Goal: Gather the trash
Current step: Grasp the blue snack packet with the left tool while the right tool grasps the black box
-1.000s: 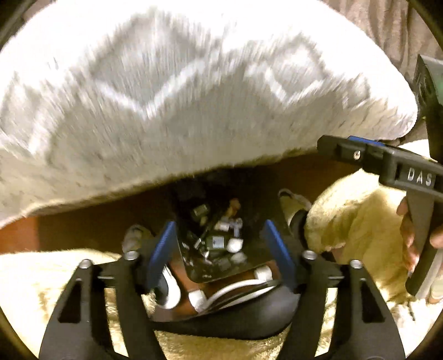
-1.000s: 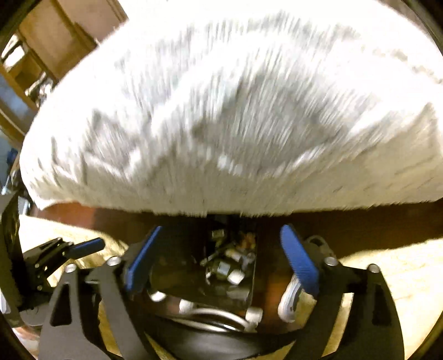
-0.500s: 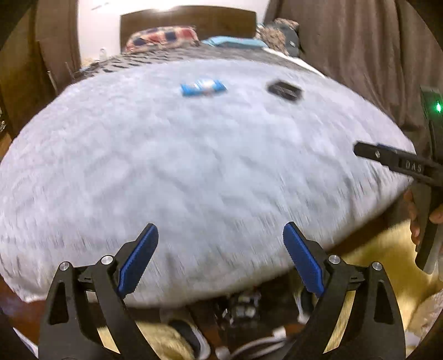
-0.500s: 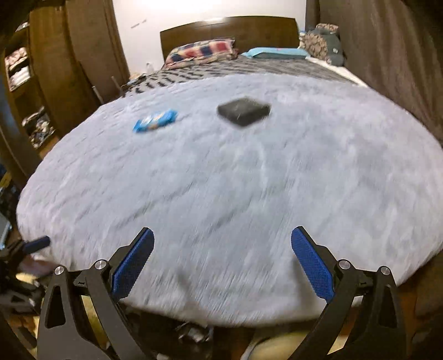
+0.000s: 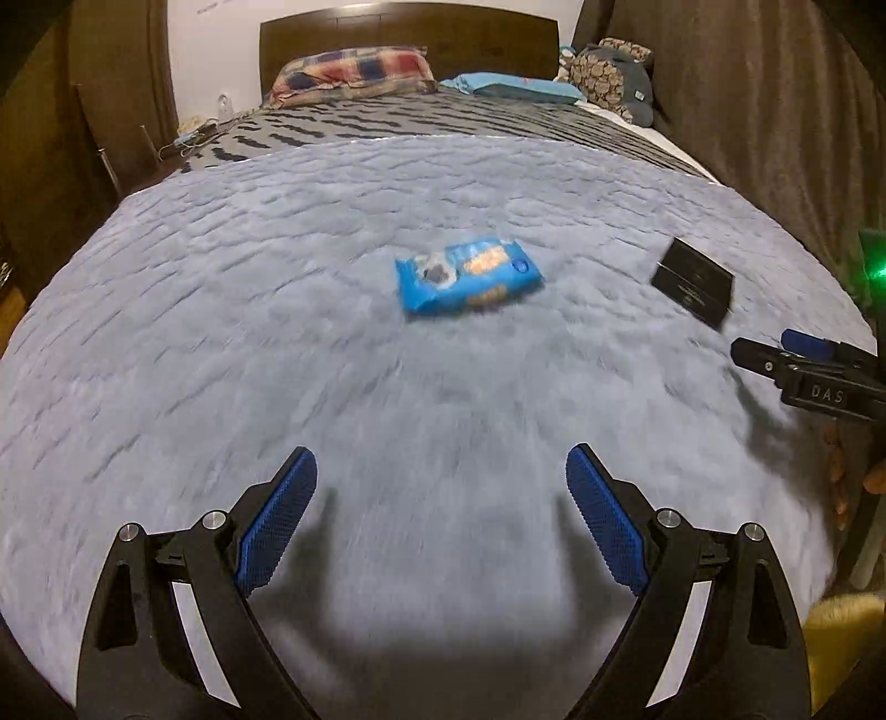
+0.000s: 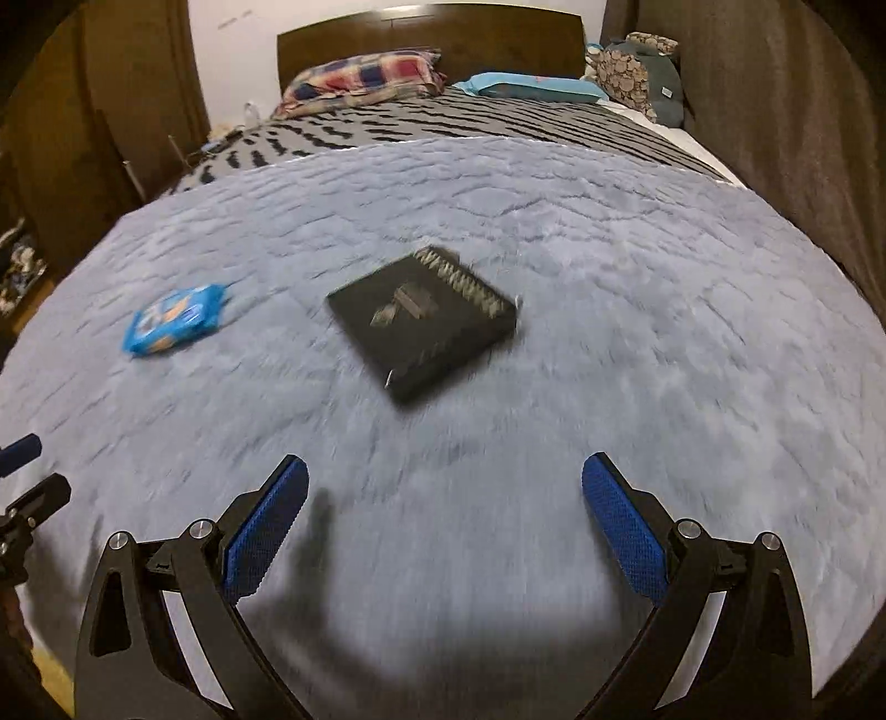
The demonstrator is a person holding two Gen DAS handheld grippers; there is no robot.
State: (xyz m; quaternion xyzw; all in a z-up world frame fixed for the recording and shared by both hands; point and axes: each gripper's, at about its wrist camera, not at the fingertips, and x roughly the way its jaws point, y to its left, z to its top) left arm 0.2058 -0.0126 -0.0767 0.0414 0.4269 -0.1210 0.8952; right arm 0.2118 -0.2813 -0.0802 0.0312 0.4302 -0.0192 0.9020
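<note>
A blue snack wrapper (image 5: pixel 469 274) lies on the grey fluffy blanket (image 5: pixel 221 332) of the bed, straight ahead of my left gripper (image 5: pixel 442 487), which is open and empty. It also shows in the right wrist view (image 6: pixel 173 319) at the left. A flat black box (image 6: pixel 423 318) lies ahead of my right gripper (image 6: pixel 444 495), which is open and empty; the box shows in the left wrist view (image 5: pixel 693 281) at the right. The right gripper's tips (image 5: pixel 775 357) reach in at the left view's right edge.
Beyond the blanket is a striped bedspread (image 5: pixel 443 119), a plaid pillow (image 5: pixel 354 69), a blue pillow (image 5: pixel 515 88) and a plush toy (image 5: pixel 609 77) by the wooden headboard (image 5: pixel 410 44). Brown curtains (image 5: pixel 775 111) hang on the right. Dark wooden furniture (image 5: pixel 55 138) stands on the left.
Both grippers have risen from the floor below the bed edge to above the blanket and moved forward. The wrapper and black box are now closer. The shoes and floor clutter are out of view.
</note>
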